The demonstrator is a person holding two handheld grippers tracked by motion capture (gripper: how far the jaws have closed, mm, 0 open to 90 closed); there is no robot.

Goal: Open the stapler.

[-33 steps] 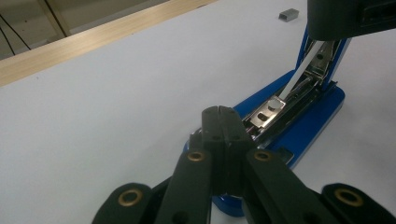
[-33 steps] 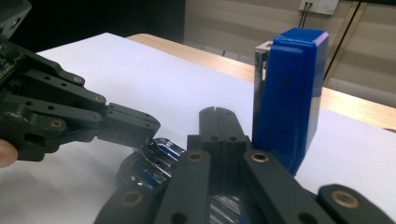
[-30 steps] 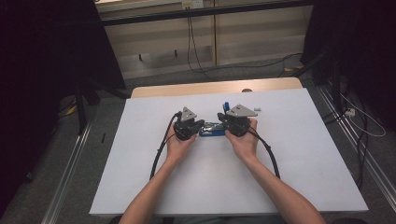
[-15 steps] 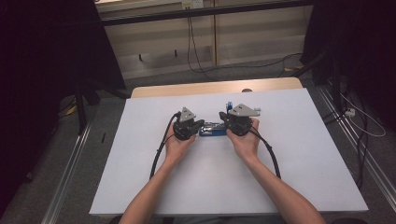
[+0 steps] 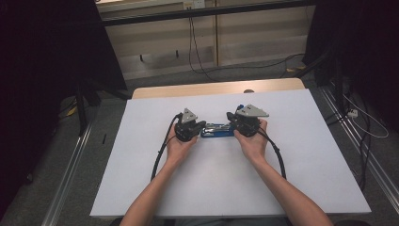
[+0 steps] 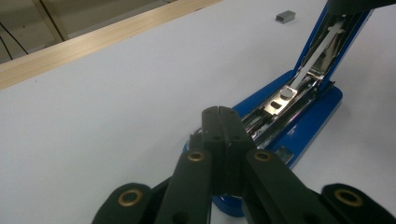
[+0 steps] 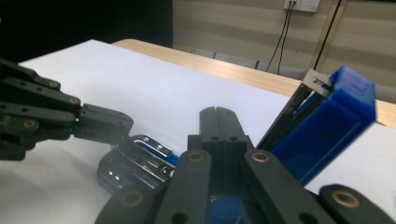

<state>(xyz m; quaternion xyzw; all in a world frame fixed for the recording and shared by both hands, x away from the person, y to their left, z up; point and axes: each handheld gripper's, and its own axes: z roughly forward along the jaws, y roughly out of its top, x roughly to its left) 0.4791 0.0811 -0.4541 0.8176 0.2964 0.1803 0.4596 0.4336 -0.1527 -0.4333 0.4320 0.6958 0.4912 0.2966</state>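
A blue stapler (image 5: 215, 130) lies on the white table between my two grippers, its metal staple channel (image 6: 275, 105) exposed. Its blue lid (image 6: 337, 44) stands tilted up at the hinge end and rises just right of my right gripper's jaws as the blue lid (image 7: 327, 123). My left gripper (image 6: 222, 114) is shut, its tips resting on the front end of the stapler's base. My right gripper (image 7: 217, 114) is shut over the hinge end, with blue base showing under it. In the high view, the left gripper (image 5: 202, 126) and right gripper (image 5: 231, 118) face each other across the stapler.
A small grey block of staples (image 6: 285, 17) lies on the table beyond the stapler. The white sheet (image 5: 141, 179) covers the table, with a wooden edge (image 5: 188, 90) at the far side. Cables (image 5: 160, 155) trail from both grippers toward the person.
The right gripper and the raised lid have shifted slightly to the right. The left gripper has stayed on the stapler's front end.
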